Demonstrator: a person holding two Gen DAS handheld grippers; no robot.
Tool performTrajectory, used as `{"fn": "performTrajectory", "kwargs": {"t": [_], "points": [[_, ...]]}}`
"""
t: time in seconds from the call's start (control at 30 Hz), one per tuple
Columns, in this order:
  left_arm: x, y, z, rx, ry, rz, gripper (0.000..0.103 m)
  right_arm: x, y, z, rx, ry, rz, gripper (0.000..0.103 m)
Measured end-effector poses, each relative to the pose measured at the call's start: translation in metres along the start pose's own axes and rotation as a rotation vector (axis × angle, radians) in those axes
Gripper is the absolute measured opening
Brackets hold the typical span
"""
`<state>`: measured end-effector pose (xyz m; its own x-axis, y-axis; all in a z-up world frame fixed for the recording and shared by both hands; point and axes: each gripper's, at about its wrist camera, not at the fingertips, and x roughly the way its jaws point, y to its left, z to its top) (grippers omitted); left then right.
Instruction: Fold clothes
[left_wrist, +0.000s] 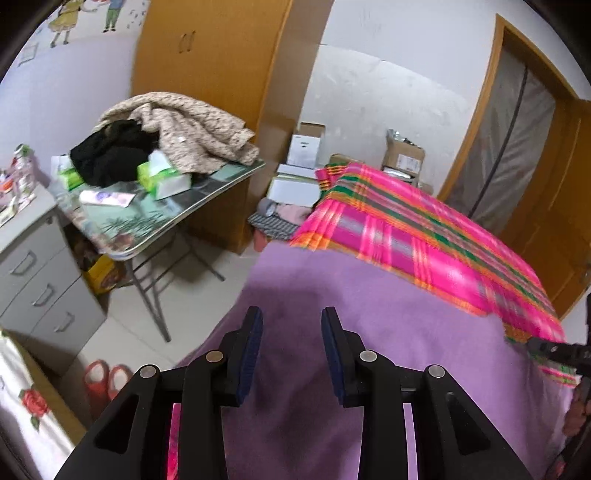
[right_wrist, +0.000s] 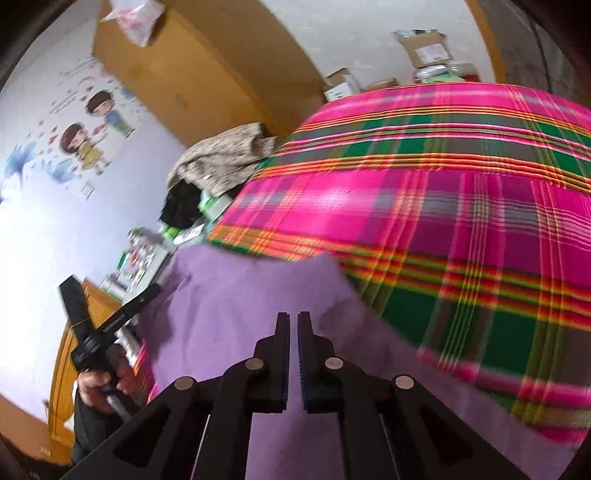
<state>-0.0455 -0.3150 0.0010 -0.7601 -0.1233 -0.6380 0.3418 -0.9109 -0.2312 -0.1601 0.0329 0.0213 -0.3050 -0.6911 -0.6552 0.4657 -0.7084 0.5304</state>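
Two hand-held grippers were over the same soft lilac-purple fleece garment (left_wrist: 388, 332), which was spread on the near end of a bed covered with a bright pink, green and orange plaid sheet (left_wrist: 417, 236). From what I could see, the left hand-held gripper (left_wrist: 291, 321) sat with its jaws roughly half apart above the purple fabric, nothing between the dark blue pads (left_wrist: 255, 343), and I couldn't tell if they touched the cloth at all. The right hand-held gripper (right_wrist: 293, 321) had its jaws drawn almost together, just a thin slit left; the purple garment (right_wrist: 236, 295) was right under the tips, but whether a pinch of cloth was caught in there I honestly couldn't tell. In the right wrist view the other gripper showed at the left, held in a hand (right_wrist: 99, 384).

Off to the far left was a folding bench with a glossy printed top (left_wrist: 155, 221), carrying a speckled beige blanket (left_wrist: 192, 129), a black garment (left_wrist: 110, 155) and green-and-white tissue packs (left_wrist: 162, 177). An orange-brown wooden wardrobe (left_wrist: 221, 74) stood behind it.
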Motion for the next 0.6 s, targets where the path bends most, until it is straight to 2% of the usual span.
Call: {"fn": "performTrajectory", "kwargs": {"t": [0.13,0.3,0.43,0.6], "points": [[-0.02,0.006,-0.015,0.019,-0.021,0.009,0.034,-0.02,0.014,-0.019,-0.029,0.006,0.058,0.006],[-0.031,0.016,-0.019,-0.019,-0.038,0.031,0.034,-0.048,0.022,-0.046,-0.034,-0.009,0.088,0.01],[-0.051,0.012,-0.024,-0.052,-0.097,-0.036,0.034,-0.048,0.02,-0.073,-0.005,0.027,0.094,0.011],[-0.034,0.003,-0.038,-0.012,-0.019,-0.037,0.034,-0.035,0.015,-0.096,0.028,0.074,0.066,0.011]]}}
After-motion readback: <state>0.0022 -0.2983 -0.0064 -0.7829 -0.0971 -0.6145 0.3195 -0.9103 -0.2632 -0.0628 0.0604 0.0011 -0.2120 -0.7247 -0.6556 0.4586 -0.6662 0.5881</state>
